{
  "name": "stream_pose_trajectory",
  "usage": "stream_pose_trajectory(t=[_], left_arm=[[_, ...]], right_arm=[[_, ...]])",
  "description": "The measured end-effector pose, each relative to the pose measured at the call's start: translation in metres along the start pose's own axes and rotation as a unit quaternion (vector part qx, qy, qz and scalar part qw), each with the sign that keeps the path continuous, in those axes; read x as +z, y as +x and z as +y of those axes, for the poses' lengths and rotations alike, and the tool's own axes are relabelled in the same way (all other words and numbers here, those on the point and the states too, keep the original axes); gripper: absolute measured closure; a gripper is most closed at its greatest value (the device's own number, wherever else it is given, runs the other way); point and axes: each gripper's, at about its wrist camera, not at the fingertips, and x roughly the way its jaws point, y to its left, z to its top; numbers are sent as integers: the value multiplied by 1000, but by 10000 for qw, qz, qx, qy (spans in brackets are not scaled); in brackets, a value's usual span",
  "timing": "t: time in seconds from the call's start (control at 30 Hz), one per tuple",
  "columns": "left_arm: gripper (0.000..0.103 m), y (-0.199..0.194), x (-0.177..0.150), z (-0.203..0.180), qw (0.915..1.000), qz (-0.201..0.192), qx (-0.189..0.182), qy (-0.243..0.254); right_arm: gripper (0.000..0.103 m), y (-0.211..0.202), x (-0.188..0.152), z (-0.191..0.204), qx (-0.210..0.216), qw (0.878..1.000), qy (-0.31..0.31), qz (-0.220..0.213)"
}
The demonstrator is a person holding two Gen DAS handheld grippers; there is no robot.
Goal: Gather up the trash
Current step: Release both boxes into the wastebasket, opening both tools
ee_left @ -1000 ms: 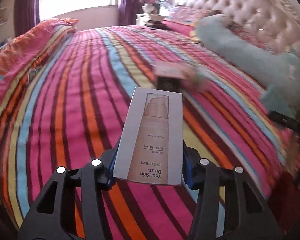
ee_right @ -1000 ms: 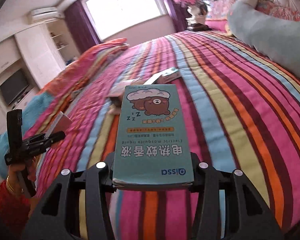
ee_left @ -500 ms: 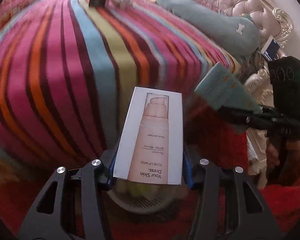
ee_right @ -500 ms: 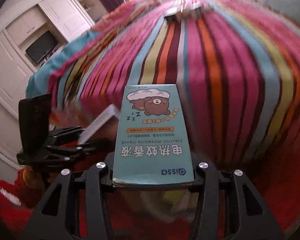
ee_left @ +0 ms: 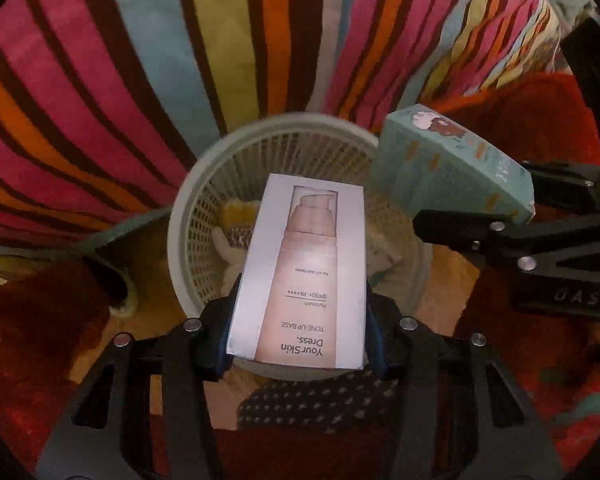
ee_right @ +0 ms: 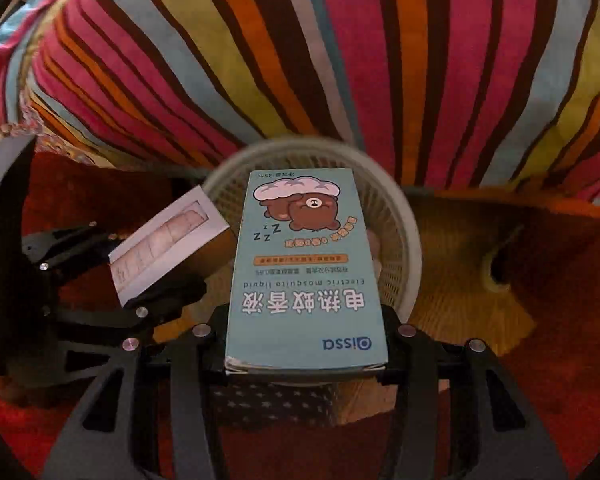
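We held a box in each hand-held gripper, both tilted steeply down over the bin [ee_left: 188,216] that stood on the floor against the foot of the bed [ee_left: 140,60]. The left hand-held gripper [ee_left: 300,328] was clamped on the lower end of the white box [ee_left: 300,272], its blue pads pressing the two long sides, so that most of the box stuck out forward over the bin's mouth. The right hand-held gripper [ee_right: 306,344] pinched the blue box [ee_right: 306,280] the same way, by its near end, with the far end reaching over the rim [ee_right: 412,248].

We judged that grip sensible: held by one end and pointed down, each box should slide straight off the pads and fall inside once the jaws part. The two boxes sat side by side but apart, the blue one to the right of the white one, probably so that neither would knock the other on release. The bin already held some crumpled, yellowish scraps [ee_left: 236,224]. Neither box had been dropped yet. The white box looked centred over the opening; the blue one sat nearer the rim and may want a small nudge inward.
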Motion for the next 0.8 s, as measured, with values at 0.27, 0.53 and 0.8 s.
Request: stream_pose_trajectory(t=[0.27,0.53,0.8], left_arm=[[52,12,6,3,9998,186,78,-18],[21,18,6,6,9991,243,326,-108],[21,14,9,8,9992,190,338,-89]], right_arm=[[57,14,-3,-4,-50,9999,-32,116],[36,10,-20,-18,-187,9997,157,53],[33,8,-22,-18,-292,9994,171,32]])
